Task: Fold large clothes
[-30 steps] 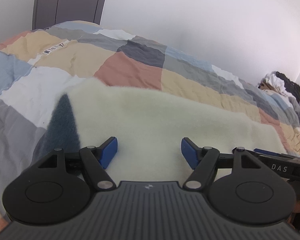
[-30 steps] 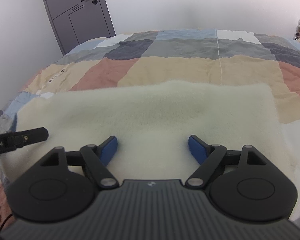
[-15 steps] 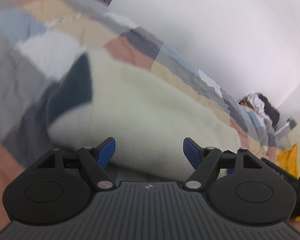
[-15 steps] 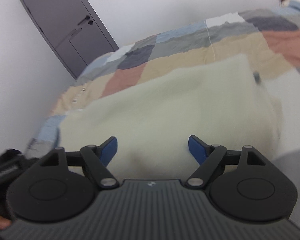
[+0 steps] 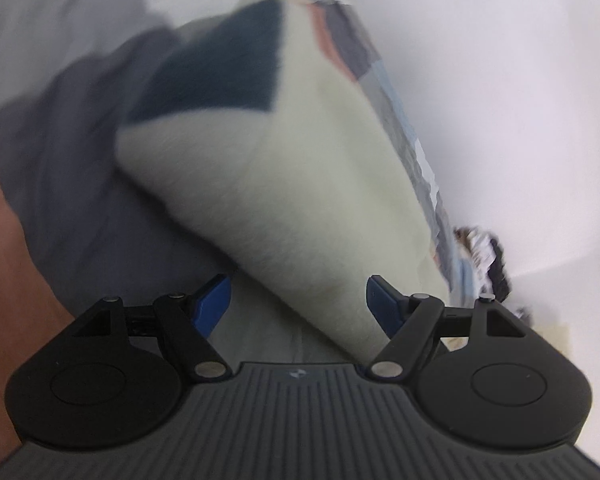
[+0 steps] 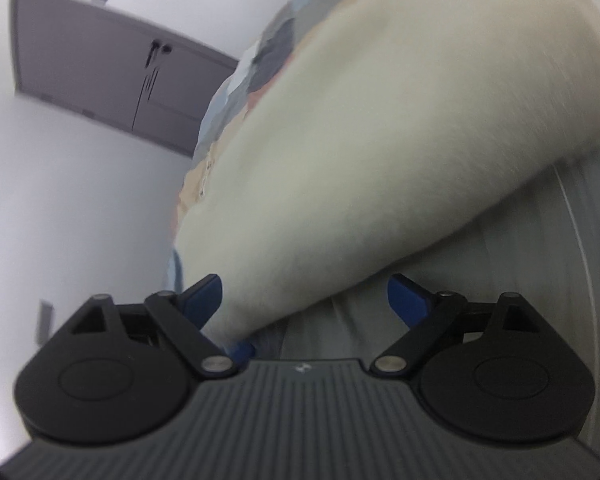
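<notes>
Both the left tongs (image 5: 298, 300) and the right tongs (image 6: 306, 300) stand wide, the right having just opened further, around the near edge of the cream fleece (image 5: 300, 184) on the bed (image 5: 60, 160), so each should probably slide under this edge before closing.

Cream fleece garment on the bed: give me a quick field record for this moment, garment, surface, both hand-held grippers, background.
garment: cream fleece garment with a dark teal patch, lying on the bed
surface: patchwork quilt, grey area nearest the cameras
left hand-held gripper: open, near edge of the garment between the jaws, pads not pressing on it
right hand-held gripper: jaws have just been opening; garment edge between them, not clamped
views: both tilted and blurred
background: grey door, white wall, pile of clothes at the far end
</notes>
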{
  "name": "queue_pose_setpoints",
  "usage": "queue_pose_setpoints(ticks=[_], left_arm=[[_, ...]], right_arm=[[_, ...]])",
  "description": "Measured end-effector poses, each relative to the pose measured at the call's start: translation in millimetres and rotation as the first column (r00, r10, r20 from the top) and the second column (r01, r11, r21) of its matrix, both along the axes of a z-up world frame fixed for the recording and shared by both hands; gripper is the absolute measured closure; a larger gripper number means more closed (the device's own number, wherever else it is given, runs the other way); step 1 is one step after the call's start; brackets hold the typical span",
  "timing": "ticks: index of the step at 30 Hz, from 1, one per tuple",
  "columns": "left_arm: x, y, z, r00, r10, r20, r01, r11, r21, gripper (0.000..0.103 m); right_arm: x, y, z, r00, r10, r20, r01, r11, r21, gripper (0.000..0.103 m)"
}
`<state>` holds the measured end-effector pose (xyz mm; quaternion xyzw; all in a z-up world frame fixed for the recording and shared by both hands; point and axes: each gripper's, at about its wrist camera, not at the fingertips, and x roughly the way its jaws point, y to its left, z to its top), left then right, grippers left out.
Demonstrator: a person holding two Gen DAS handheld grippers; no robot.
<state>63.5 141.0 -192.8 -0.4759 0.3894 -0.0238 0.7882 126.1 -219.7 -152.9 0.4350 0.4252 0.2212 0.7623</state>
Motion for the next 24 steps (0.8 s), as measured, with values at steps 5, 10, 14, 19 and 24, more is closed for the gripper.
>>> queue_pose_setpoints(ticks=[5,10,14,19,24], left_arm=[[1,19,-24,0.994,0.101,-0.046,-0.108,0.978,-0.180,0.023],[-6,47,-48,0.960,0.269,-0.074,-0.277,0.892,-0.357,0.023],[-8,47,-57,0.950,0.307,-0.060,-0.305,0.869,-0.389,0.025],[4,49,-60,0.939,0.340,-0.059,-0.338,0.869,-0.361,0.024],[7,60,-57,0.937,0.347,-0.038,-0.342,0.890,-0.302,0.031]], right_arm=[[13,-6,-24,0.991,-0.088,-0.096,0.098,0.990,0.098,0.012],[9,-34,-37,0.940,-0.306,-0.149,0.328,0.931,0.161,0.013],[-8,-63,-43,0.851,-0.490,-0.189,0.521,0.833,0.185,0.013],[-3,-60,-47,0.847,-0.489,-0.208,0.525,0.833,0.178,0.021],[7,-49,-42,0.871,-0.469,-0.144,0.486,0.866,0.121,0.027]])
